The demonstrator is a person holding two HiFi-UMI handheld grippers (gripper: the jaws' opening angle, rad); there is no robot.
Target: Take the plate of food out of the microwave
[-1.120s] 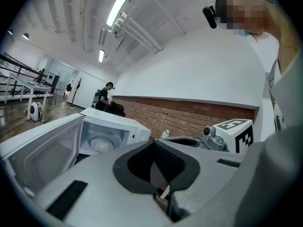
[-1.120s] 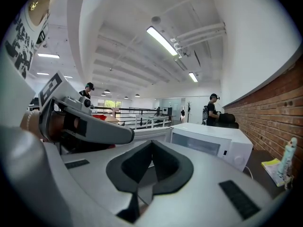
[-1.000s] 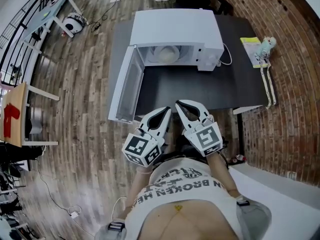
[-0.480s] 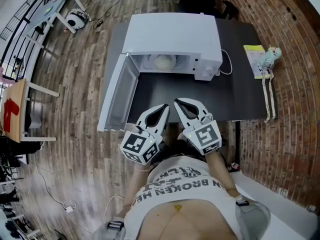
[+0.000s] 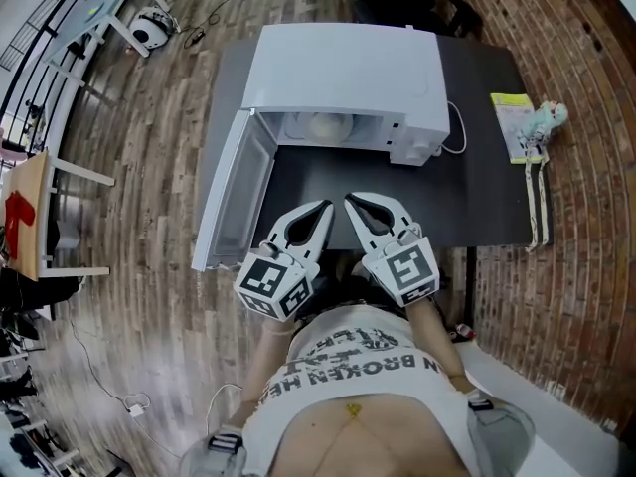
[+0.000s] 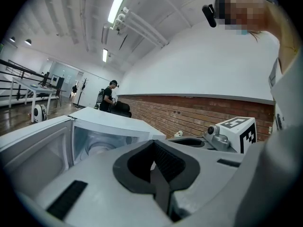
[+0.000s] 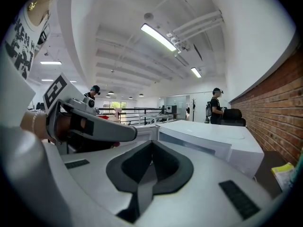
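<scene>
A white microwave (image 5: 343, 68) stands on a dark table (image 5: 397, 192), its door (image 5: 234, 202) swung open to the left. Inside the cavity a pale plate of food (image 5: 324, 125) shows, dimly seen in the left gripper view as the plate (image 6: 98, 148). My left gripper (image 5: 323, 210) and right gripper (image 5: 351, 203) hover side by side over the table's near edge, close to my body, well short of the microwave. Both are shut with nothing between the jaws. The left gripper (image 6: 152, 145) points at the open cavity. The right gripper (image 7: 151, 144) points past the microwave's (image 7: 213, 141) side.
A yellow booklet (image 5: 512, 117) and a small toy figure (image 5: 547, 122) lie on the table's right end by the brick wall. A white cable (image 5: 459, 132) loops beside the microwave. A wooden stool with a red item (image 5: 22, 229) stands far left on the wood floor.
The head view has shifted slightly, so the microwave sits a little higher and closer in frame. Both grippers stay shut and side by side near my body. The door remains open.
</scene>
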